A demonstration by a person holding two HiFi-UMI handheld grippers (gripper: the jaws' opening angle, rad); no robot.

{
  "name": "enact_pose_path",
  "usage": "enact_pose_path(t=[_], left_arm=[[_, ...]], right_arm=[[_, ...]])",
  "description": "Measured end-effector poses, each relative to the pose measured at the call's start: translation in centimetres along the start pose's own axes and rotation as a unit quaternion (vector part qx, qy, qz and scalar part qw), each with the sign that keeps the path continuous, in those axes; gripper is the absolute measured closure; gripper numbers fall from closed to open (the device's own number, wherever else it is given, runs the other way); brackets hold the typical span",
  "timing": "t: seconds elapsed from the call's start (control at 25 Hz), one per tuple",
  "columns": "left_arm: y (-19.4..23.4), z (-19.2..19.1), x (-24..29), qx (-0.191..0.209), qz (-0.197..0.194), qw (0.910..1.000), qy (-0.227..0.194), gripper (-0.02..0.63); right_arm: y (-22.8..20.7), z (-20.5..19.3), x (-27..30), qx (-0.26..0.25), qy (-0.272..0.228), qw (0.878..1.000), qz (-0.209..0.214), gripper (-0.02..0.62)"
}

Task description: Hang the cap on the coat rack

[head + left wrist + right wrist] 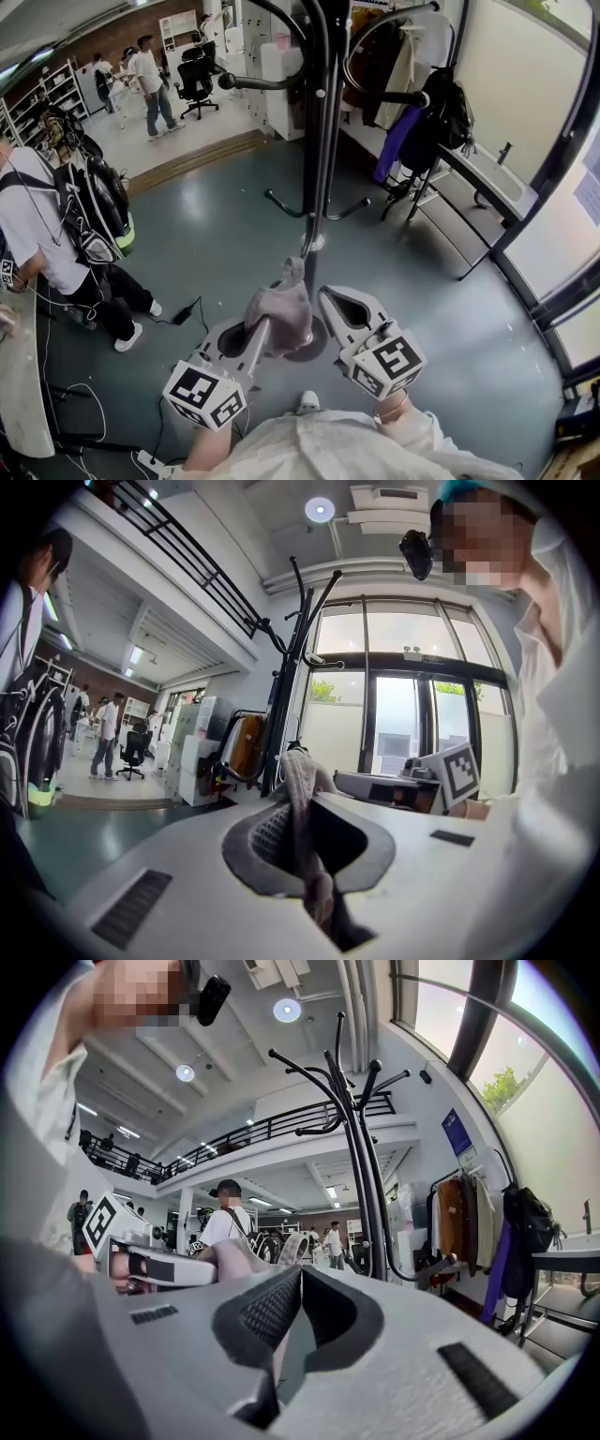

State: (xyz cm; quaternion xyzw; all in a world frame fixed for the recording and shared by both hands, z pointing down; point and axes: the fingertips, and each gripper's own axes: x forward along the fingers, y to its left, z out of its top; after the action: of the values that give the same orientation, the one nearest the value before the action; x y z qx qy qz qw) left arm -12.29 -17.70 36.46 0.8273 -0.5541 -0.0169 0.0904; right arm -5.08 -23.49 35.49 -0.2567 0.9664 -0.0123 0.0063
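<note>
The left gripper [261, 330] is clenched on a fold of the grey cap [281, 314], which stands up out of its jaws, long axis running forward toward the pole. The right gripper [333, 305] waits just to the cap's right, jaws pressed together on nothing. Directly beyond the cap rises the black coat rack [320, 141], low hooks [286, 204] partway up, top arms [317, 597] high overhead. Which hook sits nearest is hard to judge from this steep angle.
</note>
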Motion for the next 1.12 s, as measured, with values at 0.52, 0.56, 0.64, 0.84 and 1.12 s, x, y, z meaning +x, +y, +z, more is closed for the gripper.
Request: enact_pose_path(t=[0.52,0.56,0.64,0.84,1.12], left_arm=[[0.8,1.3,2.2,0.005,0.040,0.9990,-0.018,0.588],[0.8,1.3,2.2,0.005,0.043,0.9989,-0.018,0.588],[0.8,1.3,2.2,0.005,0.049,0.9986,-0.019,0.588],[1.1,0.8,2.0,-0.002,0.057,0.9982,-0.019,0.588],[0.9,0.9,2.5,0.000,0.048,0.9987,-0.015,0.588]], right_arm=[[-2.2,0.8,1.9,-0.008,-0.012,0.999,0.042,0.592],[-2.3,0.7,1.9,-0.007,-0.012,0.999,0.044,0.592],[-2.5,0.6,2.1,-0.005,-0.012,0.999,0.048,0.591],[-2.0,0.2,2.3,-0.002,-0.010,0.998,0.060,0.591],[-2.8,0.1,2.3,0.004,-0.010,0.999,0.051,0.592]])
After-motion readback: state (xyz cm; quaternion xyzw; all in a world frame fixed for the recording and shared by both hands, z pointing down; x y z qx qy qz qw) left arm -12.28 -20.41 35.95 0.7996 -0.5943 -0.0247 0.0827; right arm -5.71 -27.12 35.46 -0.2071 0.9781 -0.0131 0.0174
